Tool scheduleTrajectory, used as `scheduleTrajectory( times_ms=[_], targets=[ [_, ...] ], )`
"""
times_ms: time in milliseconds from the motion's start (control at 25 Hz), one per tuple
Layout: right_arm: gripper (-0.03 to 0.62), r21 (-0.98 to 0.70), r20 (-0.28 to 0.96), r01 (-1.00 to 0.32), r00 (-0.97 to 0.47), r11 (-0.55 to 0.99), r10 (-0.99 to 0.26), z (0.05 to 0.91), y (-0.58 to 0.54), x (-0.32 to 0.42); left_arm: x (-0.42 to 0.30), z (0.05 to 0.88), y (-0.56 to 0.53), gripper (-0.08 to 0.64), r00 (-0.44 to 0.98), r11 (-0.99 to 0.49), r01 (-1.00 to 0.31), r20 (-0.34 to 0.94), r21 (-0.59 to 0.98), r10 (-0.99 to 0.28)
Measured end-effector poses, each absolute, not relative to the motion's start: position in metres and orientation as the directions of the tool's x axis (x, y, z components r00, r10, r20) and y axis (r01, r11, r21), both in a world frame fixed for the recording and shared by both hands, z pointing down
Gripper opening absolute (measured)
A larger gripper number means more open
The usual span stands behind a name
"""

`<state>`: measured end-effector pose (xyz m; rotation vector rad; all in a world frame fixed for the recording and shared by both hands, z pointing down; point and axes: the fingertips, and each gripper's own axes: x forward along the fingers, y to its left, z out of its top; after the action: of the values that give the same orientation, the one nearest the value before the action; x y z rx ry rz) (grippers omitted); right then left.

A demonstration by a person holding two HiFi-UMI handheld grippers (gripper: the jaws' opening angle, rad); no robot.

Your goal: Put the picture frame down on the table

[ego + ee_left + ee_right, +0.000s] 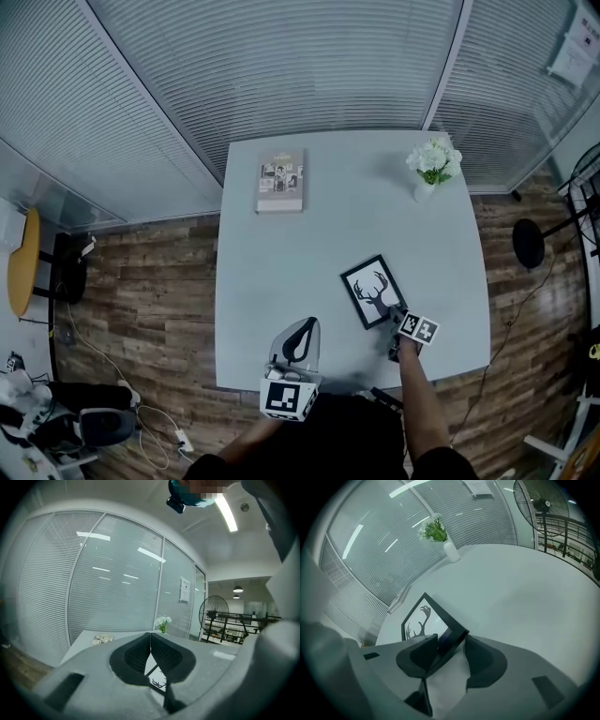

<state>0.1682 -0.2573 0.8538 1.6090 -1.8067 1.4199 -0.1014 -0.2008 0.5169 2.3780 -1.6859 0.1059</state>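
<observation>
Pale table [281, 281] holds the deer picture frame [373, 291] flat, near right, corner between parted jaws of my right claw [397, 316]; best withdraw straight back, no nudging; left claw [302, 328] closed, empty.

One picture frame [374, 292], one book [280, 181], one flower vase [432, 169], one table [328, 244], two claws [302, 328] [396, 313]

You can read nothing here: print on the grey book cover [280, 181] and the white wall notice [184, 590] is too small.
</observation>
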Motion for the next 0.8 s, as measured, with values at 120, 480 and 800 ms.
scheduleTrajectory(
  times_ms=[120, 480, 800],
  targets=[
    [0.179, -0.423, 0.794, -0.895, -0.290, -0.143, -0.534, 0.854, -0.258, 0.168, -0.100, 0.518, -0.200, 0.015, 0.341, -0.318, -0.938, 0.195, 0.138, -0.920],
    [0.213, -0.336, 0.832, -0.935, -0.236, -0.118, -0.502, 0.853, -0.257, 0.169, -0.095, 0.518, -0.196, 0.015, 0.336, -0.314, -0.941, 0.211, 0.128, -0.918],
    [0.227, -0.332, 0.827, -0.936, -0.229, -0.118, -0.513, 0.848, -0.255, 0.176, -0.094, 0.517, -0.191, 0.017, 0.315, -0.294, -0.947, 0.197, 0.130, -0.928]
  ],
)
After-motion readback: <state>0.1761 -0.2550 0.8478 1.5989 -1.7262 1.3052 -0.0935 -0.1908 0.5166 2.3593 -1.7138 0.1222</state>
